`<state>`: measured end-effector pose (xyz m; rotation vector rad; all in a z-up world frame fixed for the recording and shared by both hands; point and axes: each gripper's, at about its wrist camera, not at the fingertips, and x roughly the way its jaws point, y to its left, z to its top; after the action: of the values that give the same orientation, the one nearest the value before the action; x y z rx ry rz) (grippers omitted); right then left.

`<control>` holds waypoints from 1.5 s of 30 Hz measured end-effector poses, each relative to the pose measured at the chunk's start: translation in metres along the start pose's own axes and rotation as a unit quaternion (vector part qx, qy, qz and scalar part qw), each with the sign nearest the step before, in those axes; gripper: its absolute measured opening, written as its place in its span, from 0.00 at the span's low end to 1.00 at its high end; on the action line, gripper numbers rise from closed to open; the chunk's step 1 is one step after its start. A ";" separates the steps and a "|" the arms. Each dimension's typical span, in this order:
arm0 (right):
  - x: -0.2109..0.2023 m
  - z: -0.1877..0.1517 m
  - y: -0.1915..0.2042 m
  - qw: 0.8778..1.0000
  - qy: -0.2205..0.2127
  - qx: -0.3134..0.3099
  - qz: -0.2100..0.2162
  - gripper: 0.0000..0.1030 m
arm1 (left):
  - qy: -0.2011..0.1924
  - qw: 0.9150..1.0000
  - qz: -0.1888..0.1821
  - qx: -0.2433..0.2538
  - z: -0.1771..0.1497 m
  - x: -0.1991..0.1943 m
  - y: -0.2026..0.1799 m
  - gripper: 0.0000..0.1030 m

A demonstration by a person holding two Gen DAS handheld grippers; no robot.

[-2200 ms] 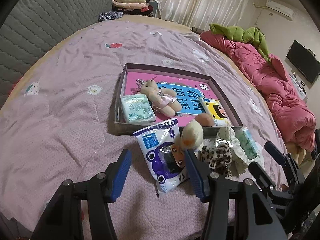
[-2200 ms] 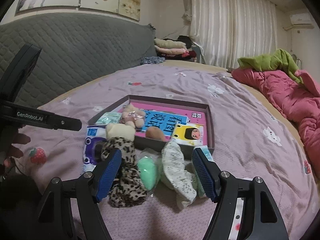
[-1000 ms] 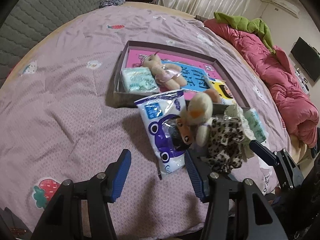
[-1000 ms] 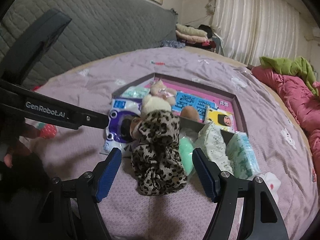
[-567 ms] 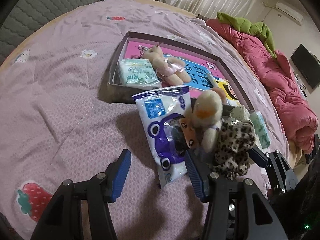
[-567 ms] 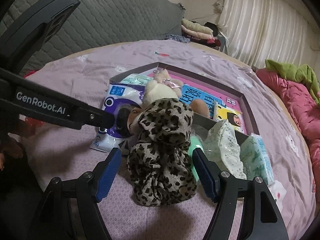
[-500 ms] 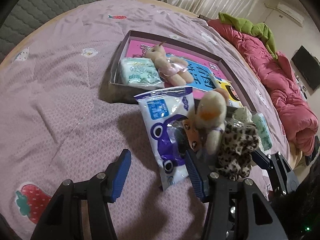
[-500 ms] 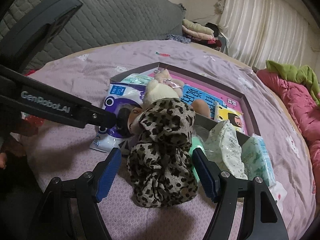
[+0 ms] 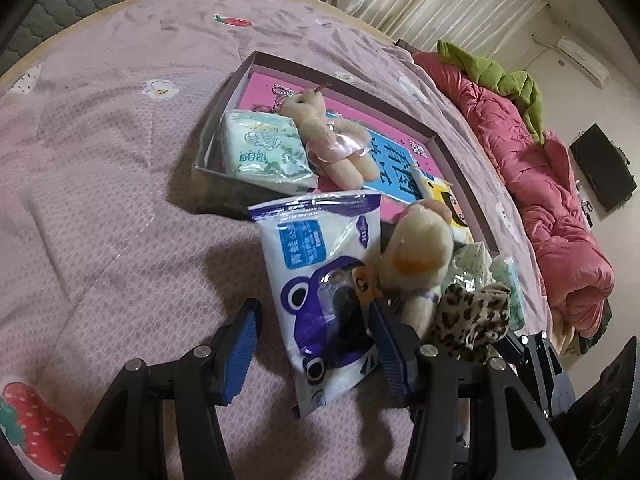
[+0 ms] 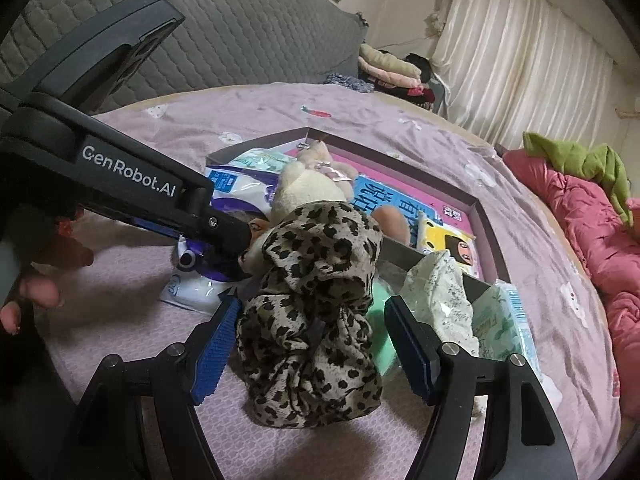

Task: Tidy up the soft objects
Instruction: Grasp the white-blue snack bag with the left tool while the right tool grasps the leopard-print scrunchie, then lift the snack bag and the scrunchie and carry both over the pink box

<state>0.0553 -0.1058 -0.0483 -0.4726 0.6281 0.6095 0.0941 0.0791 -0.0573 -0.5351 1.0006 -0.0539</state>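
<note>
On a lilac bedspread (image 9: pixel 100 184), my left gripper (image 9: pixel 314 344) hangs with its blue pads spread over a purple-and-white frog-print packet (image 9: pixel 320 280), clamped on nothing. My right gripper (image 10: pixel 308 346) likewise stands apart, straddling a leopard-print cloth bundle (image 10: pixel 316 320) without squeezing it. A cream plush toy (image 9: pixel 416 260) leans on the packet, just before a shallow box (image 9: pixel 344 80) holding a small bear (image 9: pixel 332 140) and a tissue pack (image 9: pixel 264 148)
</note>
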 end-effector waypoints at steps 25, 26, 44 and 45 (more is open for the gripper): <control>0.001 0.002 -0.019 0.998 -0.008 0.029 0.053 0.30 | 0.002 0.997 -0.077 -0.014 0.010 0.014 0.004 0.30; 0.001 0.002 -0.020 0.998 -0.008 0.029 0.054 0.30 | 0.001 0.997 -0.078 -0.013 0.010 0.014 0.003 0.29; -0.002 0.003 -0.022 0.995 -0.020 0.041 0.091 0.24 | -0.010 0.997 -0.075 0.025 0.004 0.009 -0.005 0.12; -0.003 0.004 -0.021 0.995 -0.020 0.040 0.093 0.24 | -0.012 0.997 -0.073 0.026 0.004 0.008 -0.006 0.10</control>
<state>0.0691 -0.1202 -0.0392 -0.3276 0.6601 0.7659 0.1027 0.0736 -0.0591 -0.5588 0.9323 -0.2033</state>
